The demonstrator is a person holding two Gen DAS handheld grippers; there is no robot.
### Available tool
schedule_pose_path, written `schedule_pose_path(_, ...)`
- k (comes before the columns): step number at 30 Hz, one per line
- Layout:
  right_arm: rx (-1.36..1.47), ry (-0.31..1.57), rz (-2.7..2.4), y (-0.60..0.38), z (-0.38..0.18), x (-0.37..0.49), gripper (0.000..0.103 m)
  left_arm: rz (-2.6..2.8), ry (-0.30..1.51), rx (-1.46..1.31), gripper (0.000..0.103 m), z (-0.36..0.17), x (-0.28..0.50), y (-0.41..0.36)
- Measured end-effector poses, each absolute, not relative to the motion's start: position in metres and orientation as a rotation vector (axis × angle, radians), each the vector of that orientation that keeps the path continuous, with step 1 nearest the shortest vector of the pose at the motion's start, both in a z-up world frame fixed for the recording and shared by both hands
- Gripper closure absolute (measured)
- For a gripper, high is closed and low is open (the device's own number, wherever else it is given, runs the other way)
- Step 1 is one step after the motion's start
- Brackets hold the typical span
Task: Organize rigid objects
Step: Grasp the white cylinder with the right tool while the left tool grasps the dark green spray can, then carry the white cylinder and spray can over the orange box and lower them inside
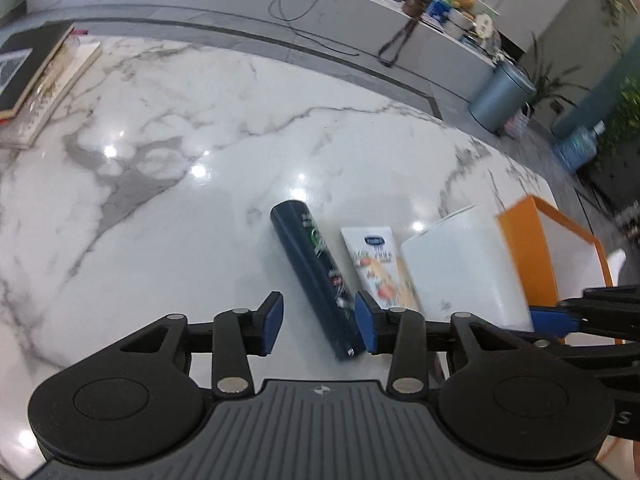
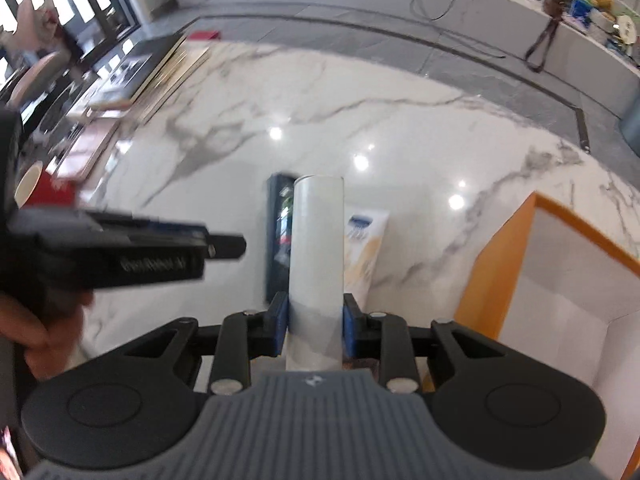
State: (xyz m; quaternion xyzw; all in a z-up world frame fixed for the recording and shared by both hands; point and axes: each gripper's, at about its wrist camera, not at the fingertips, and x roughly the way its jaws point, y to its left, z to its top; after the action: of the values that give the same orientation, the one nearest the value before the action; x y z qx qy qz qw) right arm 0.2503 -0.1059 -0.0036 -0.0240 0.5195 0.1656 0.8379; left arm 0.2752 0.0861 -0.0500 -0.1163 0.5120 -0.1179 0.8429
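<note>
A long dark box (image 1: 316,276) lies on the marble table (image 1: 200,128), with a white tube with a fruit print (image 1: 380,268) beside it on the right. My left gripper (image 1: 320,322) hangs open over the dark box's near end, and its pads do not press on it. My right gripper (image 2: 315,320) is shut on a white box (image 2: 318,248) and holds it upright above the table. The same white box (image 1: 460,268) shows in the left wrist view, between the tube and the orange box (image 1: 552,248). The dark box (image 2: 278,236) and the tube (image 2: 364,240) lie partly hidden behind it.
The orange box (image 2: 500,264) stands open at the right, its inside white. Stacked books (image 1: 36,80) lie at the table's far left, and a red cup (image 2: 44,192) stands near them. A grey bin (image 1: 500,96) and a loose cable (image 1: 304,12) are on the floor beyond the table.
</note>
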Motion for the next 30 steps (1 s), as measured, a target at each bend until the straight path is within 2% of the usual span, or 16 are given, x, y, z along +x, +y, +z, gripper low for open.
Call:
schedule_pose_path(8,0.016,1.1,0.331,-0.115,-0.018,0.279,0.076,-0.229,1.132,-0.268,0.059,-0.091,0.305,0.071)
schedule_pose_path(17,0.087,1.124,0.353,-0.122,-0.04,0.299,0.076,-0.227,1.112,-0.268,0.064,-0.101,0.319,0.064)
schedule_pose_path(21,0.097,1.124,0.363,-0.12,-0.046,0.3,0.076,-0.234,1.096,-0.213,0.064,-0.1,0.318,0.054)
schedule_pose_path(24,0.107,1.123,0.348,-0.121,-0.046,0.299,0.076,-0.225,1.172,-0.264,0.058,-0.109,0.322,0.054)
schedule_pose_path(26,0.1,1.117,0.333,-0.122,-0.041,0.296,0.076,-0.223,1.156,-0.289,0.064,-0.111,0.321,0.056)
schedule_pose_path(30,0.103,1.09,0.336,-0.129,-0.029,0.287,0.076,-0.222,1.154,-0.257,0.066,-0.108,0.315,0.061)
